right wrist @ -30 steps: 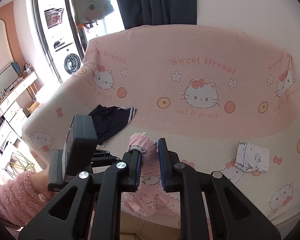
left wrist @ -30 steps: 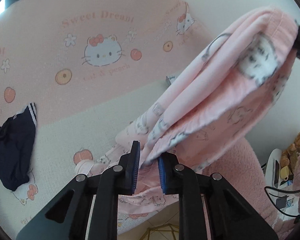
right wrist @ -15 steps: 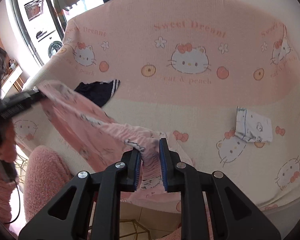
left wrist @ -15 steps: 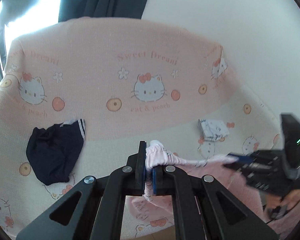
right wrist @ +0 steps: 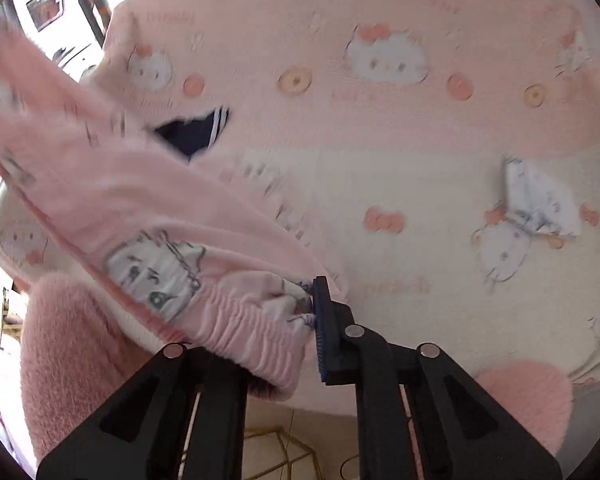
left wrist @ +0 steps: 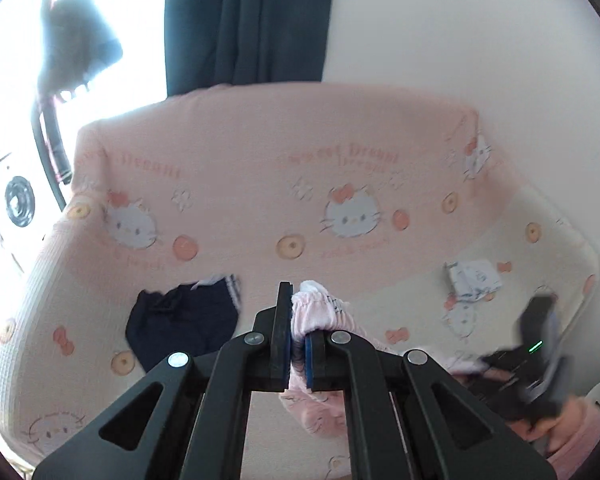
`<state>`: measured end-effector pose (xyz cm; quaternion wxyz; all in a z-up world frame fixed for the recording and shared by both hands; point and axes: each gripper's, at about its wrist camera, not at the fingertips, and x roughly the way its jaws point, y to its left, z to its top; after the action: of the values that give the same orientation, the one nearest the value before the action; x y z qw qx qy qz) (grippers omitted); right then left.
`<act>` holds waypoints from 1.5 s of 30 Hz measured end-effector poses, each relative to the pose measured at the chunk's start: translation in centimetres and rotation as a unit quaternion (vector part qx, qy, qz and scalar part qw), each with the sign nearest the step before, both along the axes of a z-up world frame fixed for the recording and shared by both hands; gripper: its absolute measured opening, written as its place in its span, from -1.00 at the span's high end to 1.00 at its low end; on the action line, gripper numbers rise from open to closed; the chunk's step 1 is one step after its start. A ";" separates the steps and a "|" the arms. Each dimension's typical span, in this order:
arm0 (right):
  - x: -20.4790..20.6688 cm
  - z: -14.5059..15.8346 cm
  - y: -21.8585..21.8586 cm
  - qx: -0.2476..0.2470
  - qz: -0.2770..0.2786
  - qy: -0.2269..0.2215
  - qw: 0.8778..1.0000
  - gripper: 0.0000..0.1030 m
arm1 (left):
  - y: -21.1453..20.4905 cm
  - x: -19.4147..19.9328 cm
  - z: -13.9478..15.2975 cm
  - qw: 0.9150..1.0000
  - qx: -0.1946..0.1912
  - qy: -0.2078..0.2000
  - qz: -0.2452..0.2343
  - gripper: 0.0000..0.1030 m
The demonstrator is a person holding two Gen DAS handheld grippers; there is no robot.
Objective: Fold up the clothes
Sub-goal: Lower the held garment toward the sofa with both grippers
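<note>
Left tool (left wrist: 298,344) grips pink pants (left wrist: 320,312); right tool (right wrist: 312,320), closing, pinches their waistband (right wrist: 252,336).

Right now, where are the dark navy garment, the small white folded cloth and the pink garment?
dark navy garment (left wrist: 180,320), left wrist view, its middle
small white folded cloth (left wrist: 475,278), left wrist view, its top face
pink garment (right wrist: 252,328), right wrist view, its gathered waistband

We see pale pink pyjama trousers (right wrist: 148,216) with grey cartoon prints, a pink-and-cream cat-patterned sofa cover (left wrist: 260,184), and a navy white-striped garment (left wrist: 180,320).
</note>
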<state>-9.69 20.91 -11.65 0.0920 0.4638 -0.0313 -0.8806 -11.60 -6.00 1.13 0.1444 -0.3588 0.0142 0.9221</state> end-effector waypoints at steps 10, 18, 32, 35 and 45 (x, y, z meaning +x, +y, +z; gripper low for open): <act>1.9 16.2 1.6 -0.047 0.015 0.155 0.987 0.81 | 2.3 -0.9 -11.5 0.989 0.001 -0.147 -0.005 0.90; 3.6 19.0 -2.1 -0.056 0.043 0.181 0.981 0.81 | 6.3 1.1 -17.0 0.947 0.154 -0.281 -0.025 0.12; 2.7 17.9 -0.7 -0.034 0.008 0.164 0.986 0.81 | 4.7 2.9 -15.6 0.972 0.101 -0.205 0.054 0.90; 2.8 17.7 0.3 -0.023 -0.001 0.160 0.987 0.81 | 1.1 1.2 -11.2 0.982 0.097 -0.142 0.083 0.90; 2.6 20.8 3.3 -0.092 -0.009 0.172 0.981 0.81 | -1.3 -4.3 10.3 0.996 0.031 0.079 -0.018 0.90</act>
<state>-7.09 24.17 9.19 0.1300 0.2949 -0.1002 -0.9413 -15.90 -7.27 11.48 0.1702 -0.2799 0.0037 0.9448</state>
